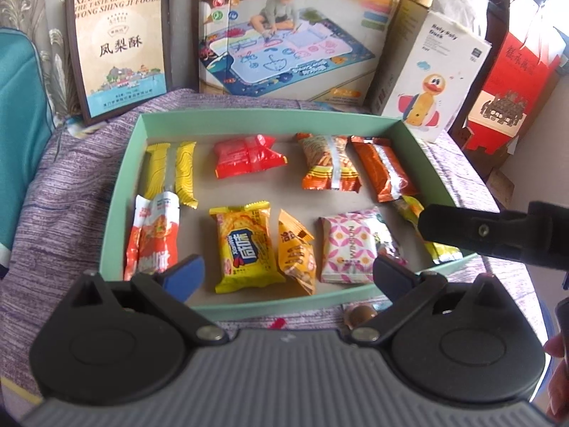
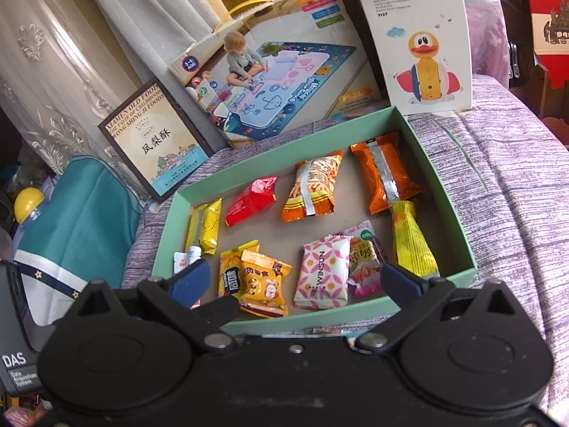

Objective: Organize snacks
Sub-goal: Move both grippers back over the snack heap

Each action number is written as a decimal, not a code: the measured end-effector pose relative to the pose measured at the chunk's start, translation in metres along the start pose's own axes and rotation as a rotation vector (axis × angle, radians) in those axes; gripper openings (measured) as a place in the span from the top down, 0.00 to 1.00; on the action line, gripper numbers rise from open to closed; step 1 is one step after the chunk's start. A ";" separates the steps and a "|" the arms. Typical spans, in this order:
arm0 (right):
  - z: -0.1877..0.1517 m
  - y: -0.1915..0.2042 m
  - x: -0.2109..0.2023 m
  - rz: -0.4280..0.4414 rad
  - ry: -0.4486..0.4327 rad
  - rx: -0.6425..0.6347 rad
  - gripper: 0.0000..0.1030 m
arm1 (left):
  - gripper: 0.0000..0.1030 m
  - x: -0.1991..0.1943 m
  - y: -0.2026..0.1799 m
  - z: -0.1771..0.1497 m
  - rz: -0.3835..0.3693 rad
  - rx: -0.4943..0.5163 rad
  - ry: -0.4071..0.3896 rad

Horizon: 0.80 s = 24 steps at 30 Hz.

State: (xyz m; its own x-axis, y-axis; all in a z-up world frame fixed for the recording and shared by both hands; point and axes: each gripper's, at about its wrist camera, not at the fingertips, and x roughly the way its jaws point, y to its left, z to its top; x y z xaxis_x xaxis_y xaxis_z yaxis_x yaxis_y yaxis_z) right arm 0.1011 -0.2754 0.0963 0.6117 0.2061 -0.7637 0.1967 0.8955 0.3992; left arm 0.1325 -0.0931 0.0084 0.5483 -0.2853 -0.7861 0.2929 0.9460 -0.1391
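**Both grippers spread wide above a filled tray; loose candy left outside**

Left wrist view:
- Left gripper (image 1: 284, 274) spread wide, nothing between the blue pads (image 1: 185, 274), hovering over the near rim of the mint-green tray (image 1: 142, 121).
- Snacks lying inside that tray in two rough rows: twin yellow sticks (image 1: 170, 170), red crinkled pouch (image 1: 249, 156), orange striped pack (image 1: 329, 162), dark orange pack (image 1: 384, 167) at the back; red-white sachet (image 1: 153, 238), yellow cracker pack (image 1: 247, 245), small orange pack (image 1: 297, 249), pink patterned pack (image 1: 350, 249) at the front.
- Brown round candy (image 1: 361, 315) outside the tray on the purple woven cloth (image 1: 71, 213), just beside the near wall: likely to roll, or be missed altogether.
- Black finger of the right gripper (image 1: 480, 233) crossing in over the tray's right corner; risk of the two tools bumping if both dip together.
- Thin cardboard walls, light enough to shove or tip on soft cloth.

Right wrist view:
- Right gripper (image 2: 295, 277) likewise released and empty, over the tray's front edge.
- Glossy foil and film wrappers, puffy and slippery; pinch too hard and contents could crush, too lightly and a pack could slide out.
- Long yellow-green pouch (image 2: 414, 242) touching the dark orange pack's lower end, pink-edged sweet bag (image 2: 362, 259) tucked against the pink patterned pack: snagging a neighbour probable.
- Roly-Poly Duck box (image 2: 423, 39) upright behind the far corner, easy to topple.
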 end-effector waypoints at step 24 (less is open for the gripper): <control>-0.084 -0.054 -0.007 -0.074 0.083 0.084 0.00 | 0.00 0.020 0.017 -0.074 0.087 -0.050 0.153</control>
State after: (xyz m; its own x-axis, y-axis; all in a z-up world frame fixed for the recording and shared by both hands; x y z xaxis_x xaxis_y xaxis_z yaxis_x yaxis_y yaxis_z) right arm 0.0221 -0.2918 0.0375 0.5285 0.1757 -0.8306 0.3041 0.8742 0.3785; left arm 0.0905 -0.0712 -0.0544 0.4431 -0.1791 -0.8784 0.2085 0.9736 -0.0933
